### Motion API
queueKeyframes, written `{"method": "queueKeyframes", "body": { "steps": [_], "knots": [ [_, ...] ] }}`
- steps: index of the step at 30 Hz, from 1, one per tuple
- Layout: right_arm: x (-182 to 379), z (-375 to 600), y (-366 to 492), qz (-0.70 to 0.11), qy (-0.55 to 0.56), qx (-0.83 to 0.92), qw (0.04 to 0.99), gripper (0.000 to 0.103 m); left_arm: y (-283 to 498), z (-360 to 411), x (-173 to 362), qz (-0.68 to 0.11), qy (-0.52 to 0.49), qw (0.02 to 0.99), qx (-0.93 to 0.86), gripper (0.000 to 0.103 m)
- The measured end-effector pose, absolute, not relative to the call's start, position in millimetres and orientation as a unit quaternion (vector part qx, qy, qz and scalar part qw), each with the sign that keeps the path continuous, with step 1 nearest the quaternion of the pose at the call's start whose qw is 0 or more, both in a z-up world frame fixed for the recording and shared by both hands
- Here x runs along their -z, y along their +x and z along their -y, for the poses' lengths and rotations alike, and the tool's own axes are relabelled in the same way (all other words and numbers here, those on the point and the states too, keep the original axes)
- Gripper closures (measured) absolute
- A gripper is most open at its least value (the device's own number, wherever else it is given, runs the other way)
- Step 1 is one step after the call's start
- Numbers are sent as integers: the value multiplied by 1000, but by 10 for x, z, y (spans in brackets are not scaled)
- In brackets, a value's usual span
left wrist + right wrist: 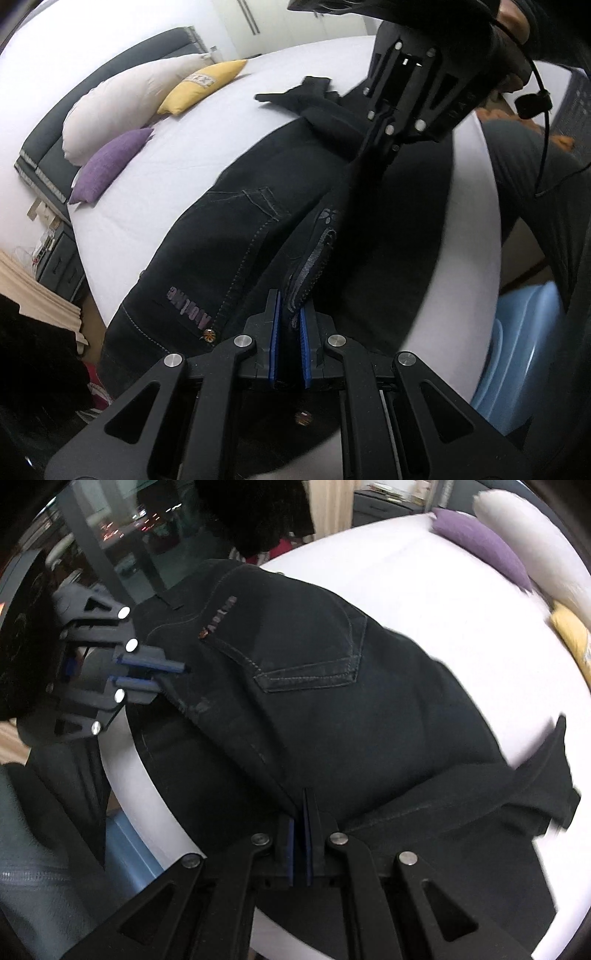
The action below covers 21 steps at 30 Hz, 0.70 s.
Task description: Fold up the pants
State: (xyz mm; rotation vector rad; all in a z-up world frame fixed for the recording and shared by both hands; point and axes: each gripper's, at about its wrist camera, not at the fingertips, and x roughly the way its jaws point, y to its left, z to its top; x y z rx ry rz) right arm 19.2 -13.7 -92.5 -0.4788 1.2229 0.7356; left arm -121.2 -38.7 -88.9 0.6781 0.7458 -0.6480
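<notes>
Black jeans (pixel 240 229) lie across a white bed (pixel 155 177), back pocket and grey stitching facing up. My left gripper (pixel 291 310) is shut on a fold of the jeans at the waistband end, with dark cloth pinched between its blue pads (pixel 274 328). Farther along the jeans, my right gripper (pixel 369 155) points steeply down into the cloth. In the right wrist view the jeans (pixel 332 701) fill the middle, and the right gripper (pixel 303 805) is shut on a fold of them. The left gripper (pixel 173 677) grips the waistband edge at the left.
White (pixel 122 99), yellow (pixel 203 86) and purple (pixel 110 162) pillows rest against a grey headboard (pixel 48 147). A blue plastic tub (pixel 517 350) stands on the floor by the bed's edge. A person's grey-trousered leg (pixel 524 177) is beside it. A dark window (pixel 122 535) is beyond the bed.
</notes>
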Motion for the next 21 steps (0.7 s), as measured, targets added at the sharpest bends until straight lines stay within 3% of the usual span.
{"method": "queueKeyframes", "body": {
  "steps": [21],
  "knots": [
    [1082,-38,-425,-524,-264,-284,759,97,-1498,349,1072,-355,379,791,324,95]
  ]
}}
